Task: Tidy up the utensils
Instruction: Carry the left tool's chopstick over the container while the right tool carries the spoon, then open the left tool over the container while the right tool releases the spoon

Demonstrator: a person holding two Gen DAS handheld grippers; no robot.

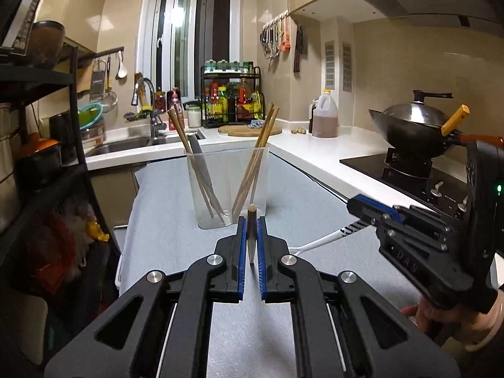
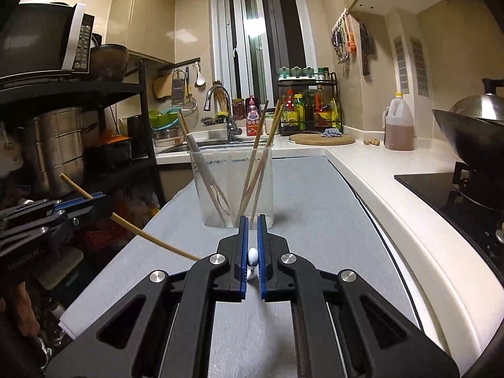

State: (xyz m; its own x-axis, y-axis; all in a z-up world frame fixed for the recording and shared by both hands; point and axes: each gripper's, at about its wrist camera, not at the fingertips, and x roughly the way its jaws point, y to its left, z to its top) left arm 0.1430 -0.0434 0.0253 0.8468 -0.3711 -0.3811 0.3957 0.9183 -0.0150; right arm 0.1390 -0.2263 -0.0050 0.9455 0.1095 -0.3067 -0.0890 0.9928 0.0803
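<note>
My left gripper (image 1: 251, 239) clamps a wooden chopstick (image 1: 251, 236); my right gripper (image 2: 251, 245) clamps a white plastic spoon (image 2: 253, 255). The clear plastic holder (image 1: 228, 186) stands dead ahead of both, mouth upward; the chopstick lies slantwise, so I judge it needs tipping upright.

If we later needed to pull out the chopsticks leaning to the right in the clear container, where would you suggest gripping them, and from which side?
Grip the chopsticks at their upper ends, coming from above. Only those ends stick out over the clear container rim, fanned to the right; the lower shafts sit behind the wall. I would tilt the gripper along their lean.
</note>
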